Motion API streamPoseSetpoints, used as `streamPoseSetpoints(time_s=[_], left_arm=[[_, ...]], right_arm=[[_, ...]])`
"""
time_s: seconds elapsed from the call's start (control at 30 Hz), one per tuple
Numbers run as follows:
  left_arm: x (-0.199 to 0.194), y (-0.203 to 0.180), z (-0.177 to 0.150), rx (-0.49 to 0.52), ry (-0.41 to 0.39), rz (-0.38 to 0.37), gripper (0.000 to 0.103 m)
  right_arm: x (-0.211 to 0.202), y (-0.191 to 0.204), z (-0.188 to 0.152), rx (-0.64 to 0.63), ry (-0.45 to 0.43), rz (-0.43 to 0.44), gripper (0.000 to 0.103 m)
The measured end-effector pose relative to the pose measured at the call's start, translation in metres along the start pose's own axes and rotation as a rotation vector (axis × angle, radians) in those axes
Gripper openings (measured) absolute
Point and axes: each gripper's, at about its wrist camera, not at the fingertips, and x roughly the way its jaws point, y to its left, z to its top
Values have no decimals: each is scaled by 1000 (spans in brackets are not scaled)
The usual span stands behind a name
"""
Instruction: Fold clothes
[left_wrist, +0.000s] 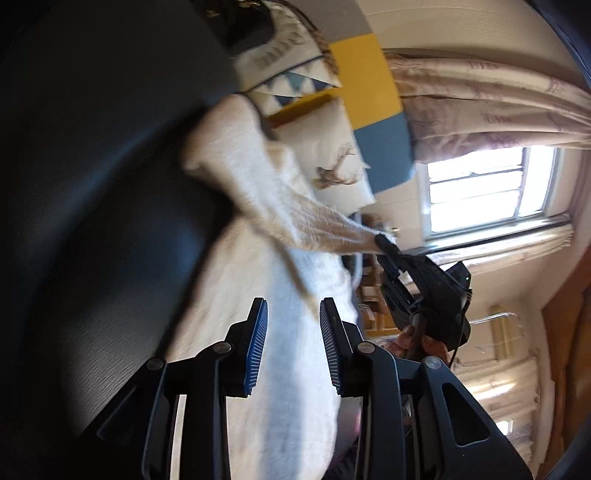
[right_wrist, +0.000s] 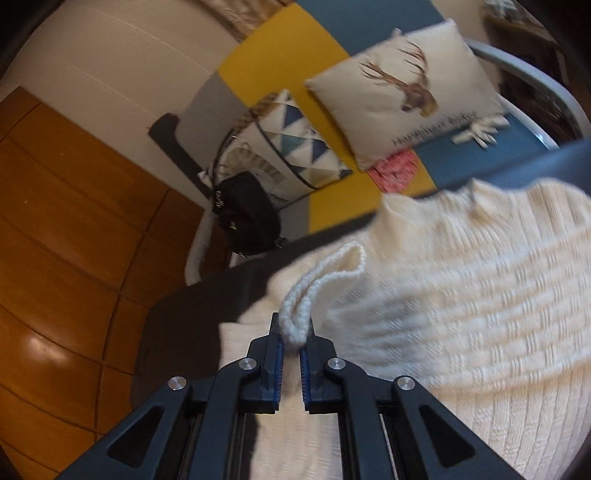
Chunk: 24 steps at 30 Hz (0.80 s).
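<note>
The right gripper (right_wrist: 291, 334) is clamped on a cream sweater's (right_wrist: 461, 295) knitted edge, its jaws nearly closed. The left gripper (left_wrist: 293, 339) is held parted, nothing gripped. The sweater is stretched lengthwise along the dark worktop (left_wrist: 110, 221).

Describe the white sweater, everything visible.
The sweater is cream-white, chunky ribbed knit, and lies spread on a dark table. The right gripper is shut on a folded knit edge, pulling a sleeve-like part up taut, as the left wrist view shows. The left gripper hangs open over the body, fingers apart, not pinching it.
</note>
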Motion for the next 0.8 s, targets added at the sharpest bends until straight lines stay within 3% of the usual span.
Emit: streamPoseSetpoints(time_s=[0.17, 0.3, 0.4, 0.63, 0.8], left_arm=[[18, 0, 21, -110, -38, -98, 32], [22, 13, 35, -239, -109, -152, 48], [24, 24, 40, -315, -162, -170, 48], [43, 30, 47, -409, -202, -192, 48], [57, 39, 54, -480, -235, -166, 48]], right_arm=[[-8, 43, 24, -68, -24, 36, 6], [-20, 68, 41, -103, -49, 70, 6], [-26, 84, 55, -119, -58, 97, 6], [-41, 122, 81, -172, -72, 147, 6], [-54, 140, 91, -209, -88, 173, 6]])
